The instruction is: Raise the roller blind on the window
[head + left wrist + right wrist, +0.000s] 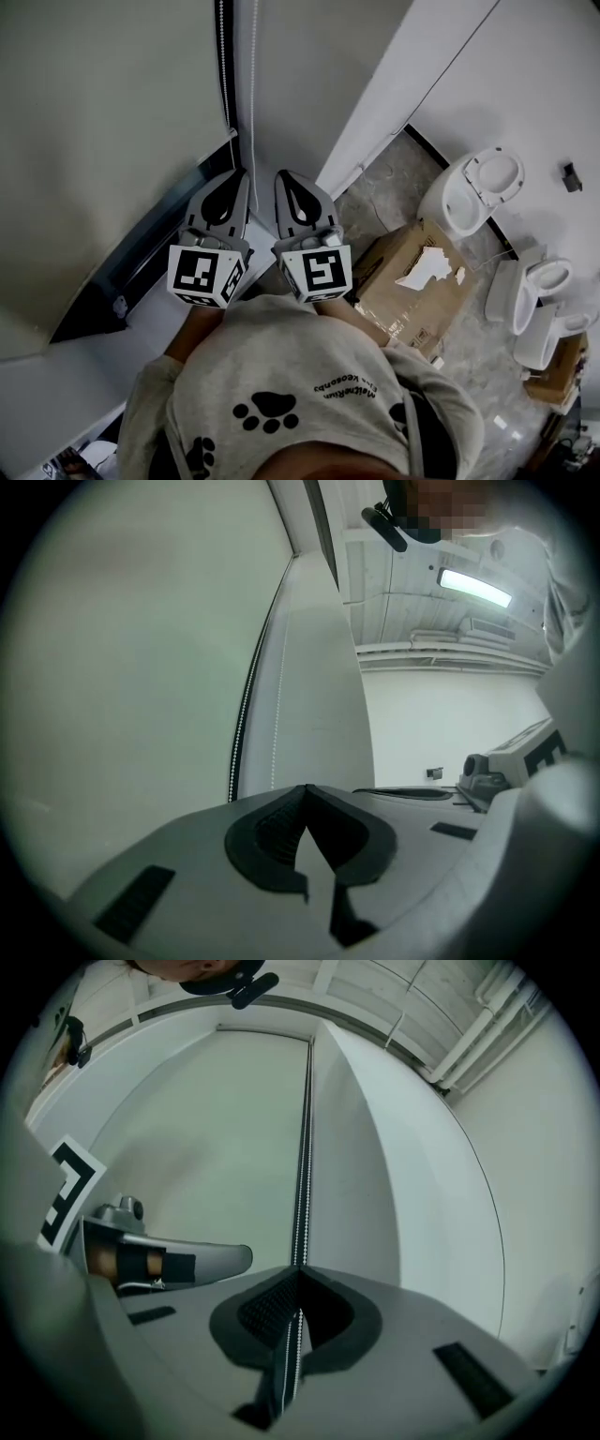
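**Head view.** A grey sweatshirt (309, 394) with paw prints fills the bottom edge, nearest the lens. Just past it the left gripper (239, 176) and right gripper (284, 176) lie side by side, roughly level, tips toward the foot of the blind (103, 122). The blind is down over the window. The chain (224, 66) hangs along its right edge, down to the tips. From here the gripper bodies hide whether either one touches it. On the floor at right a cardboard box (412, 281) sits shut, its top torn, so its contents cannot be seen. A toilet (473, 192) stands beyond it, and others at the right edge are partly cut off.

**Left gripper view.** The jaws are together with nothing between them. The chain (246, 705) runs up the blind (141, 649) left of the tip (305, 787) and apart from it.

**Right gripper view.** The jaws are clamped on the chain (298, 1335), which passes between the pads at the tip (298, 1269) and rises straight up the blind (216, 1147). The left gripper (244, 1258) shows at left, half cut off.
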`<state>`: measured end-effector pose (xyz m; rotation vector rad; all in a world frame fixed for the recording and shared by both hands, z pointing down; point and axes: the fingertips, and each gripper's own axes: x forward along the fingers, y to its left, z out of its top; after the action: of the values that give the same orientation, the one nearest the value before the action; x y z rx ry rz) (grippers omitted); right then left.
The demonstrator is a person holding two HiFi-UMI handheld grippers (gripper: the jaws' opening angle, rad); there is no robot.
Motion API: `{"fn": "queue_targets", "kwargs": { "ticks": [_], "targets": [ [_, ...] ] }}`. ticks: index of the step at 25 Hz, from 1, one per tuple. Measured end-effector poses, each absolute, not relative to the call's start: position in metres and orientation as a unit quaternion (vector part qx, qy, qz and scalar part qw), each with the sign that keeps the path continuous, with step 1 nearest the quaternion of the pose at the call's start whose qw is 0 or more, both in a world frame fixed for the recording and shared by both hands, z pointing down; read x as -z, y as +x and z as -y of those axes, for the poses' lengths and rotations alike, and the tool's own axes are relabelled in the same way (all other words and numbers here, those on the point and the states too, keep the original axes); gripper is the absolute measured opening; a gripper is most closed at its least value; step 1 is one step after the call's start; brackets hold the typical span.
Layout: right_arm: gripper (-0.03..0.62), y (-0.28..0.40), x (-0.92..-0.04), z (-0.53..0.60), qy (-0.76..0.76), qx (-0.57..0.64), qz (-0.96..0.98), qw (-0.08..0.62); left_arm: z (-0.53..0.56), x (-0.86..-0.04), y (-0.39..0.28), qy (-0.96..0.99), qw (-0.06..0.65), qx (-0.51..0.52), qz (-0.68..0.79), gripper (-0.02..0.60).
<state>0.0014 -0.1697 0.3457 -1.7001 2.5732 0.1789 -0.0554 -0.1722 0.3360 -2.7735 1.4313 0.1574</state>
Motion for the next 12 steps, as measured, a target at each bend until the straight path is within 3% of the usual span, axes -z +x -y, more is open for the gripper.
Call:
{"fn": "queue_targets", "kwargs": {
  "ticks": [12],
  "targets": [
    [0.011,-0.015,-0.342,0.211,-0.558,-0.044,-0.829,0.014,0.204,-0.344,-0.064,-0.899,-0.014,-0.059,-0.435,0.008]
  ]
}}
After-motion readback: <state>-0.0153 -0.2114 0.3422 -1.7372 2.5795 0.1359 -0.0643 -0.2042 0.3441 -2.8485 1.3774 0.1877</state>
